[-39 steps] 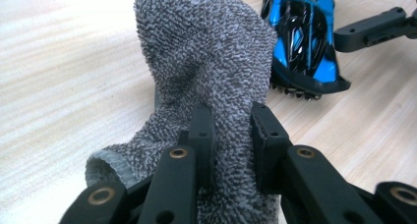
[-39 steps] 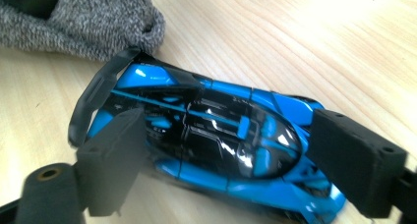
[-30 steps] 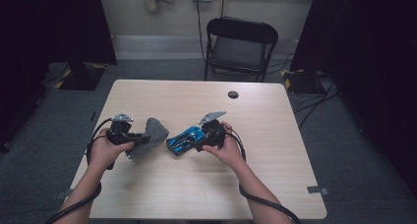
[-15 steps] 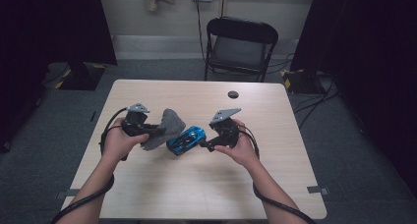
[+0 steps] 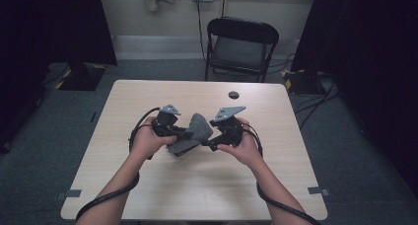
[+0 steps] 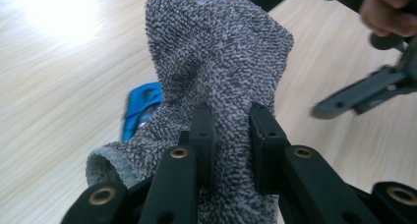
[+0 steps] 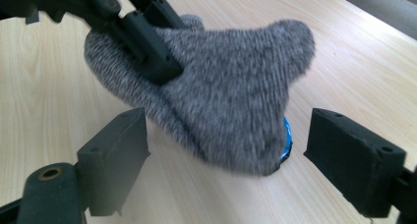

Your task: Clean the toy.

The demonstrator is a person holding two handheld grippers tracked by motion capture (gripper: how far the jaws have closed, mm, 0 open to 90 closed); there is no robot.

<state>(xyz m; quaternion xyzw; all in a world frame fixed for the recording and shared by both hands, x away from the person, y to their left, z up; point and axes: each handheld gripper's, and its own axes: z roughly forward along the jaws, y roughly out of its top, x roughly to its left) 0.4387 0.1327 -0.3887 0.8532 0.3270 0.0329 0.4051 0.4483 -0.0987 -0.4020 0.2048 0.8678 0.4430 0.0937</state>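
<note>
The left tongs (image 6: pixel 227 135) are clenched on a grey sock (image 6: pixel 216 76): in the left gripper view the two black jaws pinch a fold of the knit between their pads, and the cloth rises from them toward 12 o'clock, with the open cuff hanging down at 8 o'clock. In the high view the left tongs (image 5: pixel 183 134) sit at the sock's 9 o'clock side, held in the left hand (image 5: pixel 147 141), and the sock (image 5: pixel 193 132) is lifted off the desk (image 5: pixel 148 96) between the two grippers.

The right tongs (image 7: pixel 226 160) are released. Their jaws have just been closing a little, yet they stand wide, one pad at 8 o'clock and the other at 4 o'clock in the right gripper view, and the sock's rounded lower end hangs between them, touching neither pad as far as can be seen. In the high view the right tongs (image 5: pixel 209 145) point at the sock from its 4 o'clock side, carried by the right hand (image 5: pixel 240 146).

A blue object (image 7: pixel 286 135) lies on the desk under the sock, peeking out at its 4 o'clock edge in the right gripper view and at 8 o'clock of the cloth in the left gripper view.

Farther out, a small dark disc (image 5: pixel 233 94) lies on the desk at 1 o'clock of the grippers, well apart from them, and a black folding chair (image 5: pixel 241 45) stands beyond the far edge at 12 o'clock.
</note>
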